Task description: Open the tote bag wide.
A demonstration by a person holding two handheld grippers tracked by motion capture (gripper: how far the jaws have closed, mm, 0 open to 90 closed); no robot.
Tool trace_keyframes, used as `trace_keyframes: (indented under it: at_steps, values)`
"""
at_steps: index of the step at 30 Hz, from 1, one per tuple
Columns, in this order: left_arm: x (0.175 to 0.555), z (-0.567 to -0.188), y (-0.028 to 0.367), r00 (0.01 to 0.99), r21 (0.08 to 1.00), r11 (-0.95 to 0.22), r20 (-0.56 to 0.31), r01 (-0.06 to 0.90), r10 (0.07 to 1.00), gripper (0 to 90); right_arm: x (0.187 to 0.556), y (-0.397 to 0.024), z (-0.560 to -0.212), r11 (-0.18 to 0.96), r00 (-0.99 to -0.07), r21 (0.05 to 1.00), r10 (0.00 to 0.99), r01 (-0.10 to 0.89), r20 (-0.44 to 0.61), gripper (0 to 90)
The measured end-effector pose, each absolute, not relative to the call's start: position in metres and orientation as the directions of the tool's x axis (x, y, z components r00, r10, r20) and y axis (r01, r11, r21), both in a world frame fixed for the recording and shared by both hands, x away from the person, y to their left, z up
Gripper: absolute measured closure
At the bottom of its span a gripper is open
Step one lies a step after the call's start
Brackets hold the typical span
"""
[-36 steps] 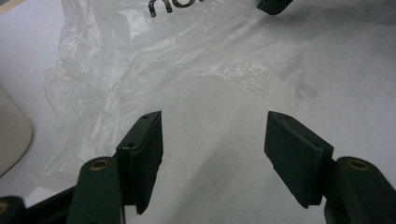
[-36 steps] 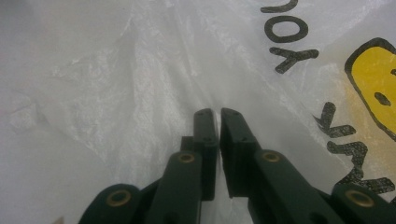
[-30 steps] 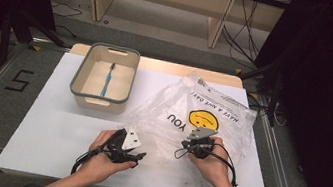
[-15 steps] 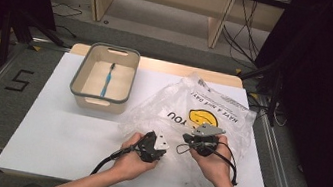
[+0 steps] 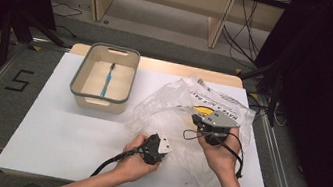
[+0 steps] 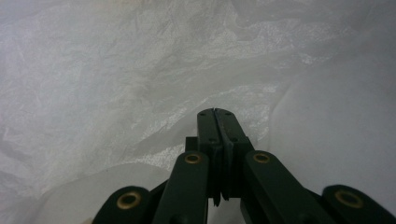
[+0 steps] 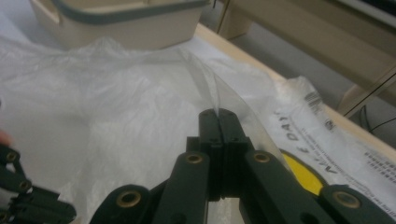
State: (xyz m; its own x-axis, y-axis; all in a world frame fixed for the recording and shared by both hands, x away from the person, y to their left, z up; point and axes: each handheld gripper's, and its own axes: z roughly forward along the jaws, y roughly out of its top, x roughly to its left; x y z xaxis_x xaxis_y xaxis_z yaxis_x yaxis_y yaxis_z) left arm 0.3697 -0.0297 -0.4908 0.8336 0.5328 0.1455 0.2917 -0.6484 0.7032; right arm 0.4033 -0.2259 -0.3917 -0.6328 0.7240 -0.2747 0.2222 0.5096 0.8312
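Lying across the right half of the white tabletop (image 5: 48, 125), the clear plastic bag (image 5: 172, 109) is the largest loose thing here, crumpled, with a yellow smiley print and black lettering toward its far right side. Left of it and well apart stands a beige bin (image 5: 98, 103) with a grey rim, and a blue toothbrush (image 5: 107, 80) lies inside on its floor.

The right gripper (image 7: 218, 112) has its fingers together on a fold of the bag's film, which rises in a taut ridge from the tips; in the high view that hand holds it above the printed area. The left gripper (image 6: 214, 111) sits low at the bag's near edge with its fingers shut; film surrounds the tips, and a thin layer seems pinched between them, though I cannot be sure from the left gripper view.

The work looks like parting the bag's mouth. The risk, as I judge it, is that both grippers hold the same layer, or the left holds both layers together, so pulling apart would only stretch or tear the thin film. A slippery fold could also slide out of the right fingers if lifted sharply, dropping the bag back flat.
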Motion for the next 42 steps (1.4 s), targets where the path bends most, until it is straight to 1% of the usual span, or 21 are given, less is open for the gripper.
trace_keyframes:
  at_steps: [4, 9, 17, 26, 32, 36, 38, 42]
  values:
    - [0.369, -0.491, -0.030, 0.833, 0.701, -0.652, 0.152, 0.289, 0.532, 88.5, 0.403, -0.227, -0.380, 0.492, -0.605, 0.851, 0.739, 0.183, -0.297, 90.0]
    - [0.369, -0.491, -0.031, 0.830, 0.701, -0.651, 0.154, 0.290, 0.536, 88.5, 0.403, -0.227, -0.370, 0.479, -0.586, 0.864, 0.750, 0.158, -0.308, 90.0]
    - [0.368, -0.491, -0.031, 0.830, 0.702, -0.652, 0.156, 0.288, 0.535, 88.4, 0.404, -0.224, -0.365, 0.467, -0.569, 0.873, 0.759, 0.139, -0.315, 90.0]
    - [0.367, -0.490, -0.030, 0.830, 0.700, -0.655, 0.160, 0.286, 0.534, 86.6, 0.404, -0.223, -0.365, 0.442, -0.571, 0.886, 0.767, 0.141, -0.292, 90.0]
    - [0.364, -0.486, -0.027, 0.841, 0.701, -0.660, 0.159, 0.272, 0.516, 80.4, 0.406, -0.223, -0.368, 0.452, -0.577, 0.879, 0.762, 0.149, -0.294, 90.0]
    - [0.361, -0.478, -0.020, 0.839, 0.722, -0.640, 0.158, 0.261, 0.520, 74.7, 0.406, -0.225, -0.369, 0.452, -0.572, 0.878, 0.767, 0.157, -0.292, 90.0]
    - [0.359, -0.474, -0.016, 0.835, 0.734, -0.627, 0.156, 0.260, 0.528, 71.0, 0.406, -0.225, -0.369, 0.450, -0.572, 0.879, 0.767, 0.157, -0.290, 90.0]
    - [0.353, -0.466, -0.007, 0.832, 0.754, -0.604, 0.144, 0.258, 0.535, 60.8, 0.406, -0.225, -0.370, 0.450, -0.571, 0.879, 0.767, 0.158, -0.291, 90.0]
